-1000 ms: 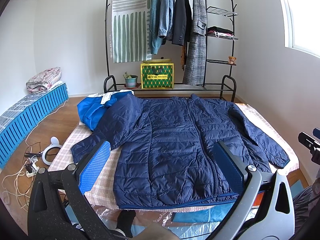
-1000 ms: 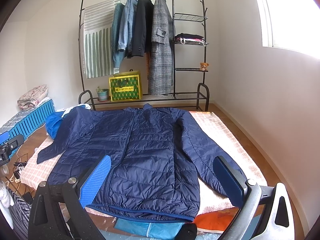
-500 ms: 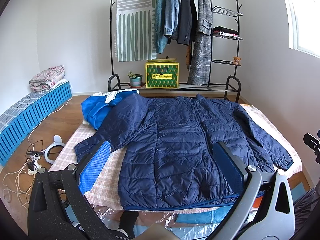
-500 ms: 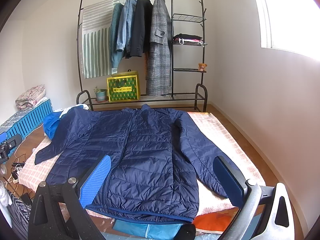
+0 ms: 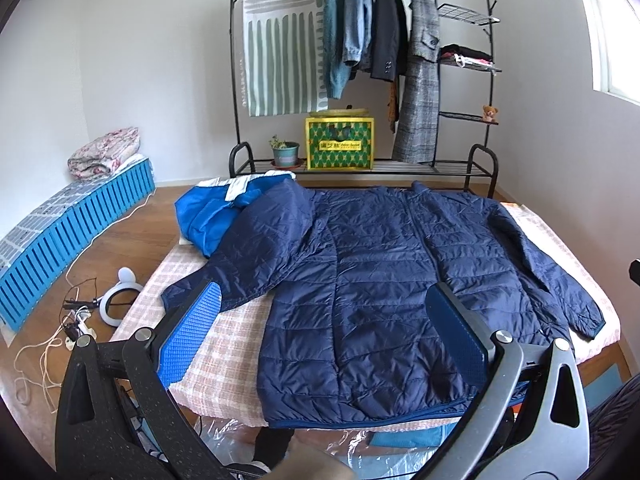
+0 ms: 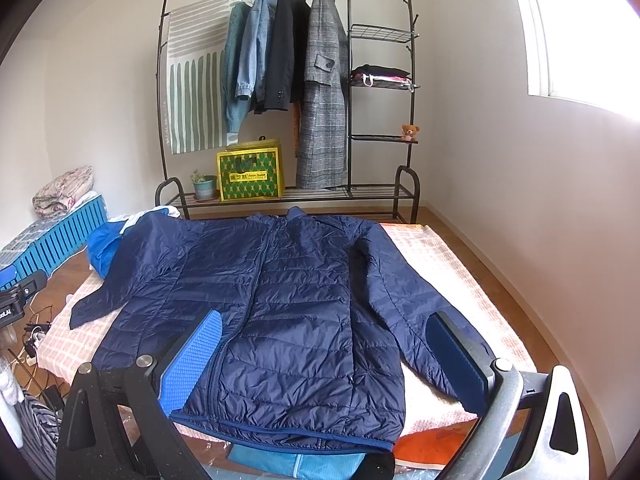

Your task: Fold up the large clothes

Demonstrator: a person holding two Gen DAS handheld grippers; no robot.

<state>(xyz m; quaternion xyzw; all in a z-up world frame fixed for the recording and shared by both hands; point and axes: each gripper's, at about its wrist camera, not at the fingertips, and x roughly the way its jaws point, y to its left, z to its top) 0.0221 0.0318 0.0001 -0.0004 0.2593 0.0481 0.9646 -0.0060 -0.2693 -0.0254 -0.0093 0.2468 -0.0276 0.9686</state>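
A navy quilted puffer jacket (image 5: 372, 280) lies flat, front up and zipped, on a checked pink cloth (image 5: 224, 364) over a low bed; it also shows in the right wrist view (image 6: 288, 304). Both sleeves are spread outward. My left gripper (image 5: 326, 330) is open and empty, above the jacket's near hem, towards its left side. My right gripper (image 6: 328, 350) is open and empty, above the hem on the right side, with its right finger (image 6: 456, 354) over the right sleeve's cuff.
A bright blue garment (image 5: 212, 212) lies at the bed's far left corner. A black clothes rack (image 5: 360, 60) with hung coats, a yellow-green box (image 5: 340, 144) and a plant stands behind. A blue crate bench (image 5: 72, 232) and cables (image 5: 72, 320) are on the left floor. Folded clothes (image 6: 288, 468) lie below the near edge.
Both grippers have drifted slightly: the left view shifted so the jacket sits further right, and the right gripper moved a little closer over the hem. Both stay open.
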